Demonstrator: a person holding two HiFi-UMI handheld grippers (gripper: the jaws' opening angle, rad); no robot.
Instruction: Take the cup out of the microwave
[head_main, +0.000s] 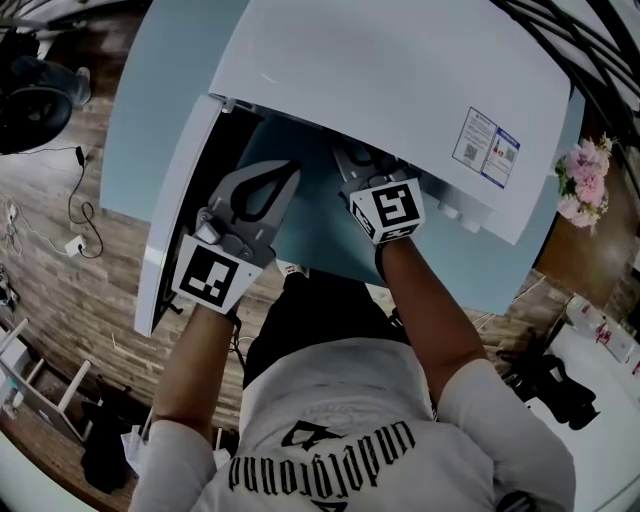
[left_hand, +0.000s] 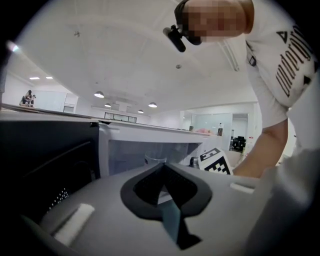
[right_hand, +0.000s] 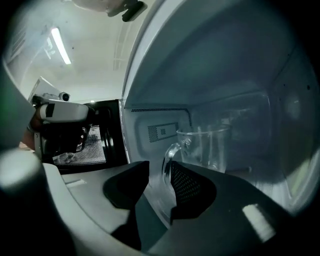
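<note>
The microwave (head_main: 400, 90) stands on a light blue table (head_main: 150, 110). Its door (head_main: 180, 210) is swung fully open on the left side, and a printed sticker (head_main: 490, 147) sits on its white top. Pink flowers (head_main: 588, 175) stand well apart at the right end of the table. Nothing stands between the opening and the cavity except the two tools.

The left gripper (left_hand: 162, 169) hangs just outside the opening, beside the door. Its jaws are pressed together at the tips and carry nothing.

The right gripper (right_hand: 157, 172) reaches into the cavity. Its jaws are spread.

The cup (right_hand: 210, 147) stands upright inside the cavity, towards the back, with its long axis vertical and its mouth up. The cup handle (right_hand: 169, 152) points out towards the opening and lies in the gap between the spread jaws, closer to the right-hand pad. The views do not show either pad pressing on it.

The cup is clear, colourless glass with a straight wall and a looped handle. The pale cavity wall shows through it, and it looks empty.
</note>
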